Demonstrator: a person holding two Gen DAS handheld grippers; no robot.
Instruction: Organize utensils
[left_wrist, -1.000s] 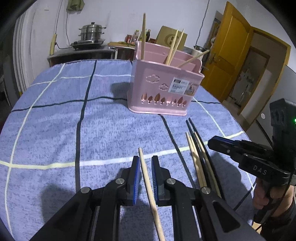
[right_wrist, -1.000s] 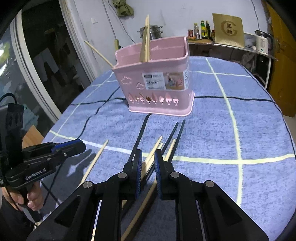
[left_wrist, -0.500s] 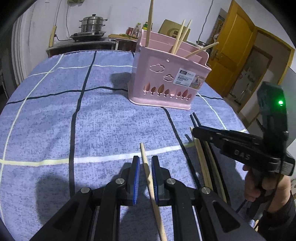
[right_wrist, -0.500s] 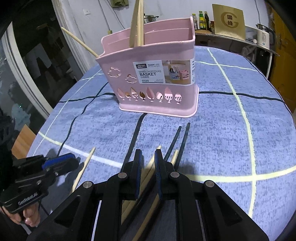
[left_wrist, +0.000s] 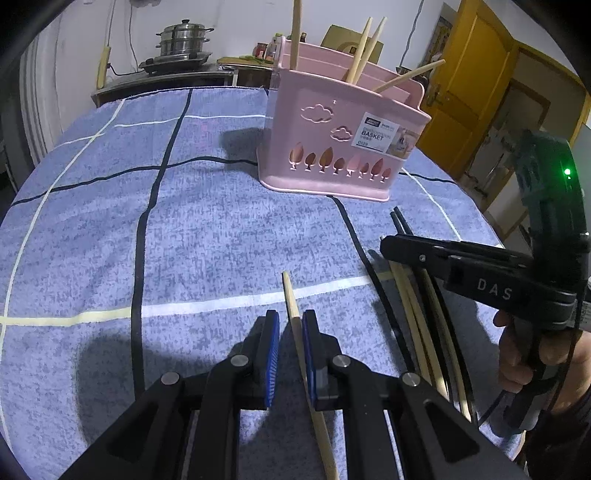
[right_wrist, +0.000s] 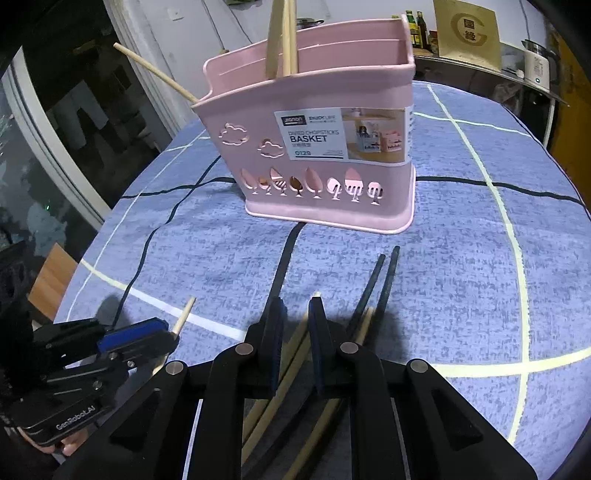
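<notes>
Risk: left gripper (left_wrist: 290, 354), jaws narrowly spread around a lone wooden chopstick (left_wrist: 295, 314) touching one pad, may roll it aside. Right gripper (right_wrist: 295, 332), narrowly spread, straddles two pale chopsticks (right_wrist: 291, 350) and may lift both. Black chopsticks (right_wrist: 376, 280) lie at 1 o'clock; pink basket (right_wrist: 317, 147) stands at 12 on the desk (right_wrist: 480, 258).

Steamer pot (left_wrist: 183, 41), yellow door (left_wrist: 469, 96), perhaps bottles (right_wrist: 416, 23).
</notes>
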